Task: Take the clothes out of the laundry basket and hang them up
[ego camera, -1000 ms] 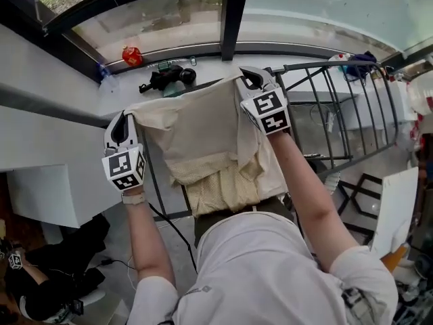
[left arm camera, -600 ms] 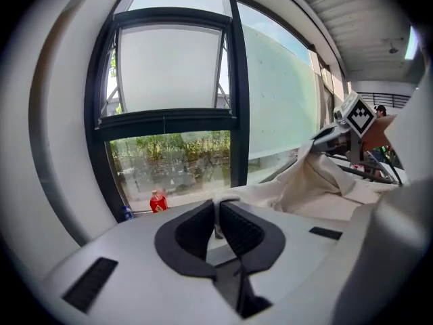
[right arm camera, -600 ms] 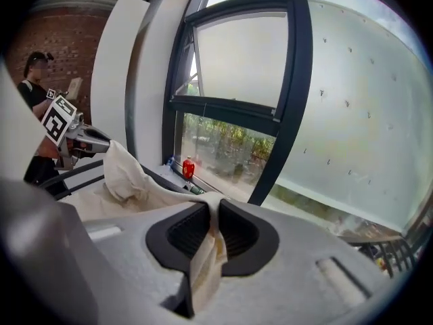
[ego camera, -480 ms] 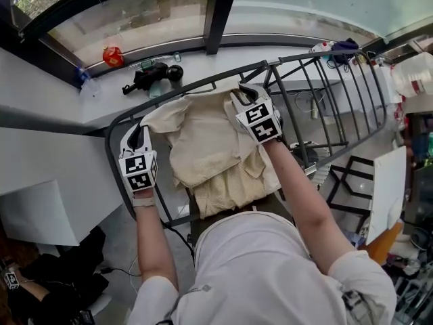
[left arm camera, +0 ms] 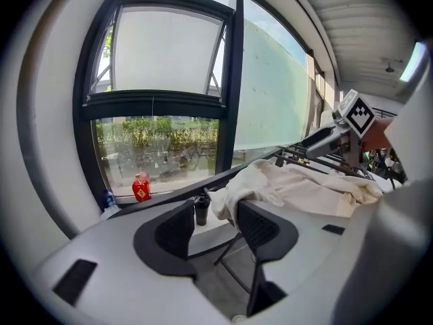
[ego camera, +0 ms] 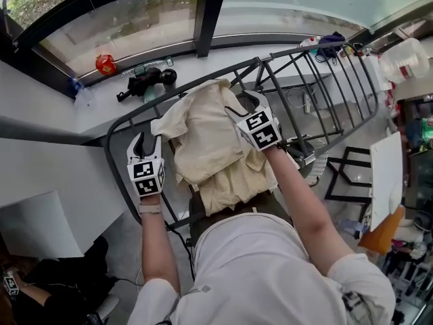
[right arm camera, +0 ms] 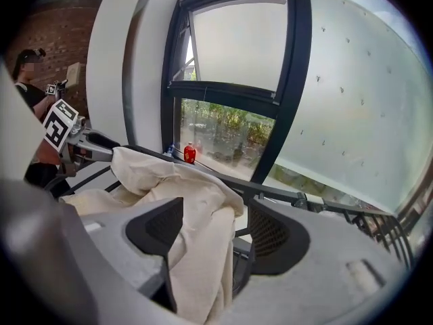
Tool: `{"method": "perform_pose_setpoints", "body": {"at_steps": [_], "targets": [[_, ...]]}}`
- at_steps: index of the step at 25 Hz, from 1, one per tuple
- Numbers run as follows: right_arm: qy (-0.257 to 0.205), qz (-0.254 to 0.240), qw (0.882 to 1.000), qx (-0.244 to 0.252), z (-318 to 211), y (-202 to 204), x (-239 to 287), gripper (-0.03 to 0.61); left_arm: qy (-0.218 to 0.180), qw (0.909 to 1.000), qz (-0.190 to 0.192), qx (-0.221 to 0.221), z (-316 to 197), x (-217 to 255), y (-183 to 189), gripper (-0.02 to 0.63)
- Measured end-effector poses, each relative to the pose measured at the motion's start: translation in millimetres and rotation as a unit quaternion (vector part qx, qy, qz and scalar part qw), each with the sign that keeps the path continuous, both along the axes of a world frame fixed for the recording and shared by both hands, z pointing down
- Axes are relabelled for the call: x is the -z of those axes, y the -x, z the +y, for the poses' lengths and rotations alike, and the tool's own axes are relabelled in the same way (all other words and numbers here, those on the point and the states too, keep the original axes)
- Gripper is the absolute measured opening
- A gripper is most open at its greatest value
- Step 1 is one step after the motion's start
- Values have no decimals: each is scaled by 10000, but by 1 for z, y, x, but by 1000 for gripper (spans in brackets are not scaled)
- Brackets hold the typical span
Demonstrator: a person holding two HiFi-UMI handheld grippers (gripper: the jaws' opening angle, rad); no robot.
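A cream garment (ego camera: 206, 141) lies draped over the dark metal drying rack (ego camera: 298, 66). My left gripper (ego camera: 147, 143) hovers just left of the cloth's corner and its jaws are opening. In the left gripper view, the left gripper (left arm camera: 215, 215) has nothing between its jaws, and the garment (left arm camera: 298, 188) sits beyond the right jaw. My right gripper (ego camera: 242, 105) is at the garment's right edge with its jaws opening. In the right gripper view, a fold of the garment (right arm camera: 183, 181) hangs loose between the jaws of the right gripper (right arm camera: 213, 215), resting against the left one. No laundry basket is in view.
On the window ledge behind the rack stand a red bottle (ego camera: 103, 64), a black object (ego camera: 145, 81) and a clear plastic bottle (ego camera: 80, 93). A white board (ego camera: 382, 181) leans at the right. Another person (ego camera: 40, 290) crouches at the lower left.
Both grippers went from shut on the garment's top corners to open. The garment, held up spread out before, now rests on the rack, and the left gripper has come away from its corner.
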State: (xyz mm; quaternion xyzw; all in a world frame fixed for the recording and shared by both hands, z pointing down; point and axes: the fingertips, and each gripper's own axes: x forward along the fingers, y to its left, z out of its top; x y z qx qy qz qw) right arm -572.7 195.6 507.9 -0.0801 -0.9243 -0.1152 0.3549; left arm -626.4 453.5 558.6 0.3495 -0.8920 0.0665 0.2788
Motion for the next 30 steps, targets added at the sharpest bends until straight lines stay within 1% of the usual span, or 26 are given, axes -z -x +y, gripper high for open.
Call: {"method": "perform_pose_setpoints", "body": {"at_steps": [2, 5, 8, 12, 16, 21, 23, 27, 30], "targets": [[59, -69, 9999, -113, 1, -10, 2, 281, 28, 10000, 8, -63, -1, -2, -7, 189], [102, -118, 9996, -225, 1, -28, 6, 281, 253, 9994, 119, -203, 2, -12, -22, 219], [108, -162, 9994, -290, -1, -45, 10, 281, 425, 9984, 194, -331, 4, -20, -35, 225], [144, -248, 9991, -301, -2, -67, 15, 281, 371, 9986, 213, -315, 4, -17, -52, 225], [274, -415, 9983, -297, -1, -89, 23, 281, 315, 9989, -46, -332, -2, 5, -70, 225], [502, -888, 9945, -228, 2, -133, 43, 281, 208, 9971, -566, -472, -18, 40, -106, 225], [638, -1096, 9916, -245, 0, -161, 50, 281, 169, 9955, -740, -565, -26, 55, -128, 225], [883, -1452, 9851, -251, -2, -221, 67, 281, 70, 9936, -908, -675, -41, 80, -181, 225], [1046, -1687, 9795, -339, -7, -268, 81, 281, 106, 9902, -1044, -921, -59, 99, -223, 225]]}}
